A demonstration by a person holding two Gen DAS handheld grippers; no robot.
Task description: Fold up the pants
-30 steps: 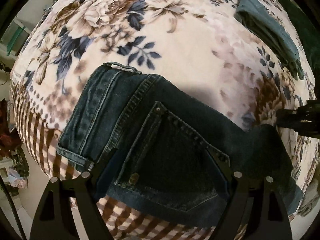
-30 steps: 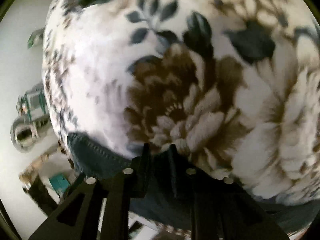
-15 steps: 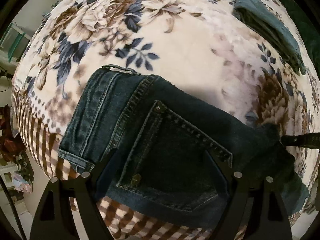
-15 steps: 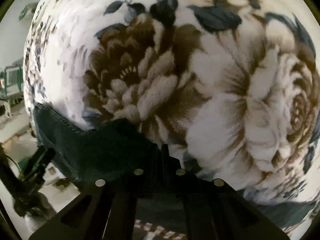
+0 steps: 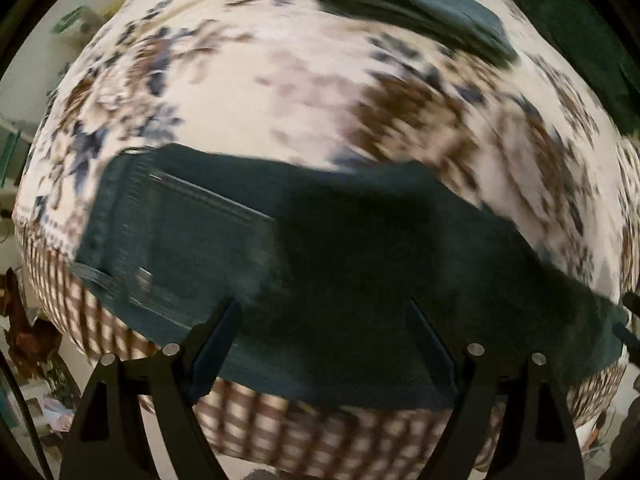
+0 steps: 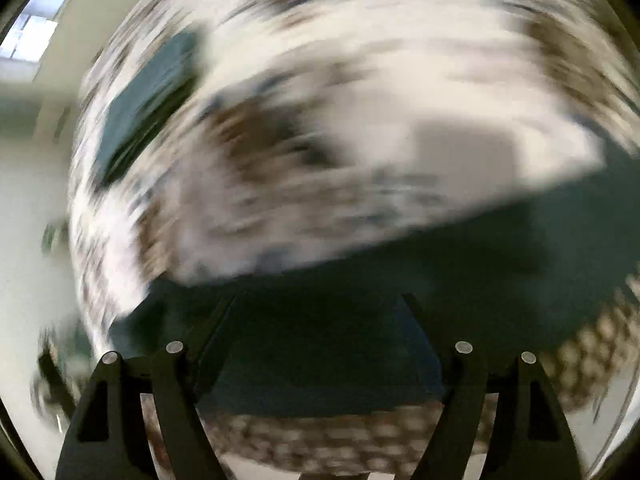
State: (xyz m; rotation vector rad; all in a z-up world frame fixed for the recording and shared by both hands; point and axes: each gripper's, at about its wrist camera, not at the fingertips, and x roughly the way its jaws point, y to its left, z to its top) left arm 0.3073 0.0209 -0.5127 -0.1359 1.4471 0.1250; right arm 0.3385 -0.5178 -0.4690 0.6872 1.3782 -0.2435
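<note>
The dark blue jeans (image 5: 320,248) lie folded along the near edge of the floral blanket (image 5: 280,80), back pocket to the left. They also show as a dark band in the blurred right wrist view (image 6: 400,280). My left gripper (image 5: 324,320) is open, its fingers spread over the jeans' near edge and holding nothing. My right gripper (image 6: 320,316) is open too, fingers wide above the denim. Both views are motion-blurred.
A second folded pair of blue-grey pants (image 5: 416,12) lies at the far right of the blanket and shows in the right wrist view (image 6: 148,100). A dark green cloth (image 5: 580,40) lies beyond it. The blanket's checked border (image 5: 280,428) hangs over the near edge. Clutter (image 5: 28,340) stands on the floor at the left.
My right gripper was shut on the jeans' edge; it has let go, opened wide and swung back. My left gripper, open throughout, has shifted right. Both views have blurred.
</note>
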